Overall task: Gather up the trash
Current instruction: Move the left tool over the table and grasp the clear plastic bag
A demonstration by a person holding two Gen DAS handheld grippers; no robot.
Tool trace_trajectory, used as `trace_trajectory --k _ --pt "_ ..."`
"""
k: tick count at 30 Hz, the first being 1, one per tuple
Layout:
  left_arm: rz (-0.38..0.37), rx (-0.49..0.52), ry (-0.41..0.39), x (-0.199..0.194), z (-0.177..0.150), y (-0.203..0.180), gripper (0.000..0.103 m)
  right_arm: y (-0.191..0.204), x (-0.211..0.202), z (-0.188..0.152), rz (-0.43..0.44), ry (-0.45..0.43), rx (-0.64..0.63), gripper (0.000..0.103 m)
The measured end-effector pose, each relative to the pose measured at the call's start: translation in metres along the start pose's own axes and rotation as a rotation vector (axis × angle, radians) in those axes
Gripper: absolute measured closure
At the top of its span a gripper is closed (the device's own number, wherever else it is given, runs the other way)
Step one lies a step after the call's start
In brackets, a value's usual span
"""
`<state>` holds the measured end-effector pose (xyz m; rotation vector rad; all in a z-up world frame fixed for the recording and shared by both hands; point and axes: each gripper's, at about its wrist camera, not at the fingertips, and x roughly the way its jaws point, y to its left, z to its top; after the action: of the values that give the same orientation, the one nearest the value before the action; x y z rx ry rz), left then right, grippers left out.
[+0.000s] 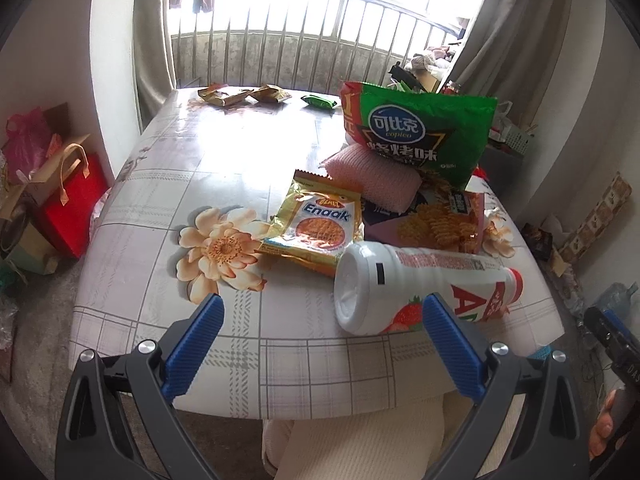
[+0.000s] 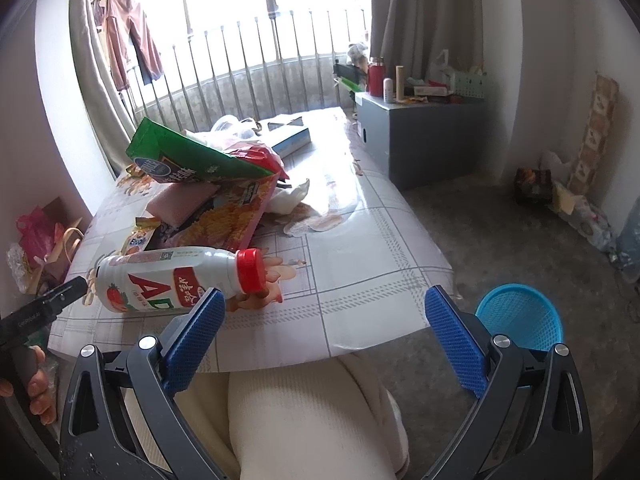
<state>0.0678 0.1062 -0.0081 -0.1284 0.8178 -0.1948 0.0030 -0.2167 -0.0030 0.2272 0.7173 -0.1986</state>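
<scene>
Left wrist view shows the left gripper (image 1: 322,322) wide and empty at the bench (image 1: 160,208) edge; the right gripper (image 2: 322,314) is equally wide and empty. Nothing looks collected yet: the blue basket (image 2: 520,316) on the floor appears empty. The bottle (image 1: 424,292), marked "AD", lies nearest, beside an "Enaak" packet (image 1: 316,222) and a green "copico" bag (image 1: 420,132). All the trash remains.

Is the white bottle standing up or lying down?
Lying down. The white bottle rests on its side on the table, red cap pointing sideways.
</scene>
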Motion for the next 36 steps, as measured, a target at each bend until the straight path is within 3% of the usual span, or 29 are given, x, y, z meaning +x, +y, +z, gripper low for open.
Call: trace_trajectory --k 6,10,15,18,23,28,31,36 --pt "-0.057 -0.033 -0.011 0.008 0.027 0.011 0.006 -0.011 0.011 0.02 0.047 0.014 0.016 0.008" --pt "-0.104 -0.088 -0.096 0.0 0.067 0.028 0.006 -0.023 0.014 0.055 0.116 -0.029 0.046 0.008" --pt "-0.204 -0.097 -0.177 -0.003 0.134 0.039 0.006 -0.029 0.031 0.116 0.292 -0.04 0.098 0.008" --pt "-0.239 -0.088 -0.162 0.009 0.168 0.035 0.006 -0.025 0.055 0.15 0.396 0.015 0.116 0.008" --pt "-0.314 -0.094 -0.077 0.047 0.21 0.024 0.006 -0.013 0.104 0.188 0.549 0.159 0.171 0.009" --pt "-0.353 -0.017 0.076 0.1 0.247 -0.001 0.019 0.009 0.151 0.212 0.695 0.353 0.235 0.017" --pt "-0.343 -0.003 0.196 0.141 0.262 -0.013 0.026 0.023 0.182 0.227 0.679 0.426 0.242 0.023" --pt "-0.238 -0.04 0.344 0.211 0.29 -0.022 0.034 0.049 0.226 0.243 0.619 0.529 0.212 0.032"
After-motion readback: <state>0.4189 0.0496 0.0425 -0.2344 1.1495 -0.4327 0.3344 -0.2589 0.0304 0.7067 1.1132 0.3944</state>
